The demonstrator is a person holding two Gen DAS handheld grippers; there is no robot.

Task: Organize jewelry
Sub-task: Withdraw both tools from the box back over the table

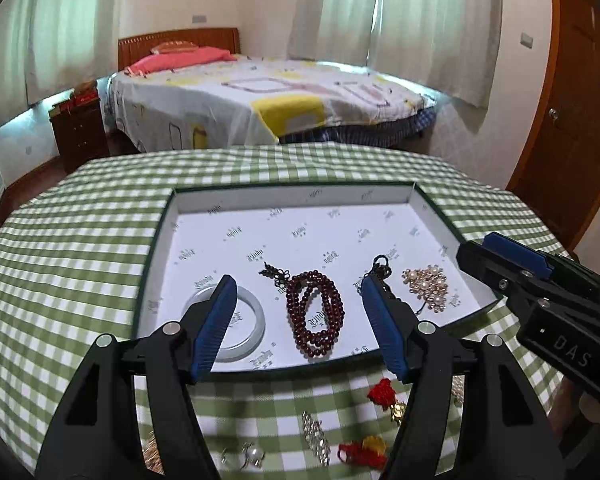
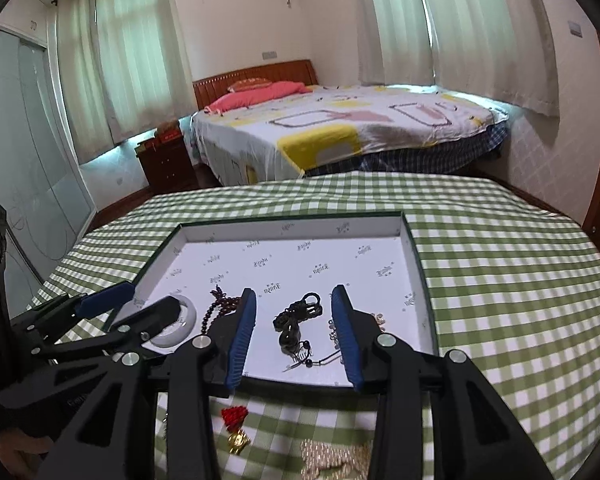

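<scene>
Both grippers stood open over the tray, nothing between their blue pads.

From the left wrist, the left gripper (image 1: 296,312) hung with jaws apart above the near edge of the shallow white printed tray (image 1: 172,216) on the green checked cloth (image 1: 80,240). In the tray's near part lay a smooth pale bangle (image 1: 256,312), half hidden by the left finger, a coiled dark red bead string (image 1: 316,316), a black cord (image 1: 382,264) and a pearl cluster (image 1: 426,282). The right gripper (image 1: 512,260) reached in over the tray's right edge. On the cloth before the tray lay red knots (image 1: 382,392), a pearl ring (image 1: 254,454) and a silvery chain (image 1: 316,438).

From the right wrist, the right gripper (image 2: 294,314) was open over the cord (image 2: 296,316); its left finger hid most of the beads (image 2: 216,308). The left gripper (image 2: 136,300) covered part of the bangle (image 2: 180,328). A red knot (image 2: 234,416) and a gold chain (image 2: 332,460) lay near the cloth's near edge.
</scene>
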